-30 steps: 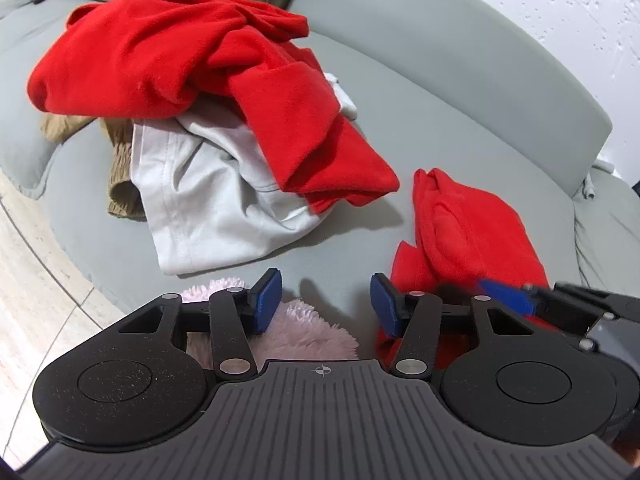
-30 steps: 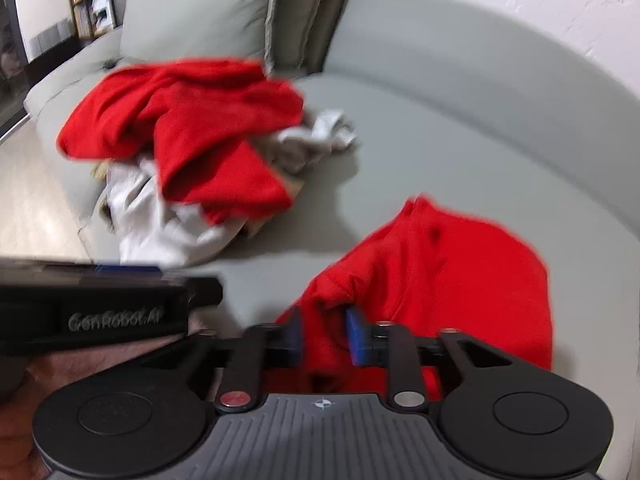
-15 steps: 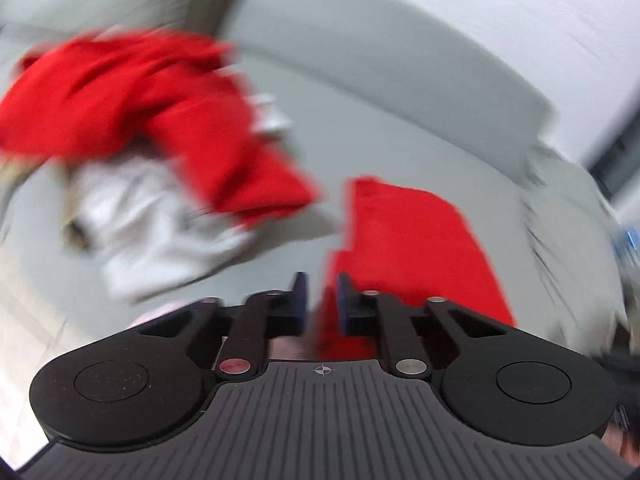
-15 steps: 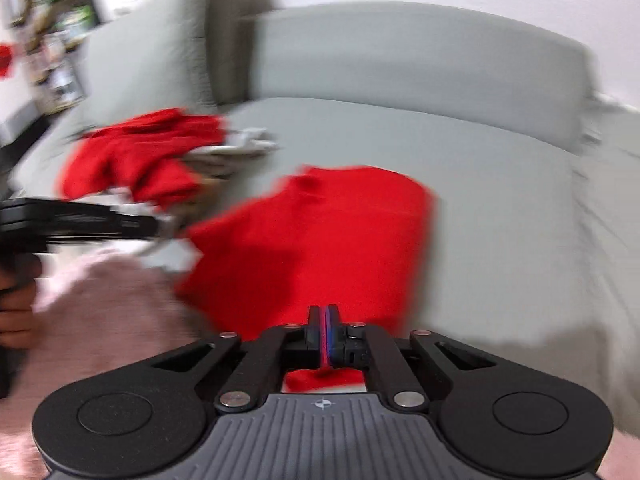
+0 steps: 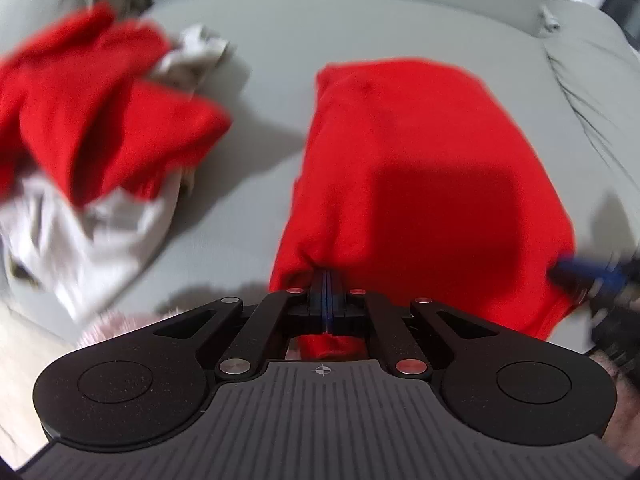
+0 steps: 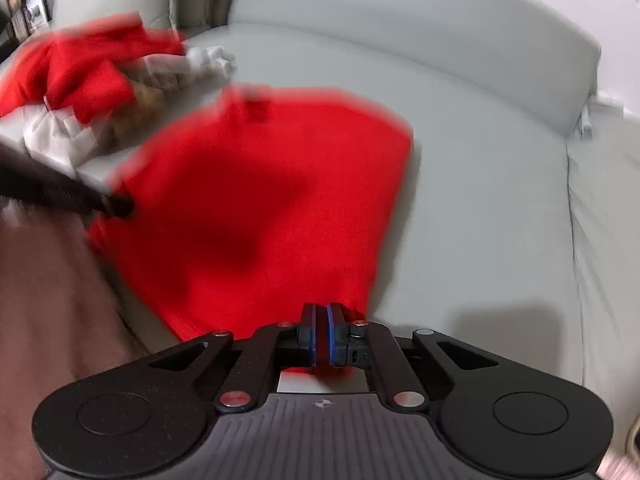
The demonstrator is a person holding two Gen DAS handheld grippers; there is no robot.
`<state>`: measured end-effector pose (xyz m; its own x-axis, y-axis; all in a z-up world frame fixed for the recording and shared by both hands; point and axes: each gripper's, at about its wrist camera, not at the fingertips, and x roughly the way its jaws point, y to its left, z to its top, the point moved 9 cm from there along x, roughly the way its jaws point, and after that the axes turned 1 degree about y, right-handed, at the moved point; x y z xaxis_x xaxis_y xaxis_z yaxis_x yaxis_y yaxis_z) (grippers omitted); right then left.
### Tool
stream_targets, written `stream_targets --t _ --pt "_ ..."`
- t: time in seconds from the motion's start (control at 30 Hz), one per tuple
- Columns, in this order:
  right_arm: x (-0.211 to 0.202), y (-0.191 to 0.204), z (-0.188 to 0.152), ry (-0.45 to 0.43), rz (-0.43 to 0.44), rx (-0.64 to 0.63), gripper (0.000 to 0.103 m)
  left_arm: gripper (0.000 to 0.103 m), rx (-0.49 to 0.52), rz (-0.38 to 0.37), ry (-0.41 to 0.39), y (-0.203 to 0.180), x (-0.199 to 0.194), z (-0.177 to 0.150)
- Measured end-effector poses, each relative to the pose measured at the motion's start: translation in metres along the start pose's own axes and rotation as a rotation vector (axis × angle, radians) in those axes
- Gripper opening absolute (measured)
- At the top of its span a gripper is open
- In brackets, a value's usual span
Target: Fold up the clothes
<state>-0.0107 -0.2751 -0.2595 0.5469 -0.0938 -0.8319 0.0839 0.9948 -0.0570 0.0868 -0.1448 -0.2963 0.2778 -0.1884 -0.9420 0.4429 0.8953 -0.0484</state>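
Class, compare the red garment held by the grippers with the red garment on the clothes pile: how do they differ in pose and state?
The held red garment lies spread fairly flat on the sofa; the piled red garment is crumpled. The held one is clamped by the left gripper and right gripper; the piled one is untouched, lying over white clothing. Both are bright red.

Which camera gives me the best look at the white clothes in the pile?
Left wrist view: the white clothes spread large under the red pile, though blurred. The right wrist view shows them smaller, at the left edge, partly hidden.
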Motion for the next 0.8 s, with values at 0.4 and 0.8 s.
stream_targets --t 0.4,0.8 --pt "-0.035 -0.032 0.018 -0.088 0.065 0.168 0.007 0.010 0.045 -0.094 -0.204 -0.024 -0.040 0.037" --pt "0.044 -0.059 0.113 -0.134 0.079 0.161 0.007 0.010 0.142 -0.119 -0.261 -0.056 0.005 0.113"
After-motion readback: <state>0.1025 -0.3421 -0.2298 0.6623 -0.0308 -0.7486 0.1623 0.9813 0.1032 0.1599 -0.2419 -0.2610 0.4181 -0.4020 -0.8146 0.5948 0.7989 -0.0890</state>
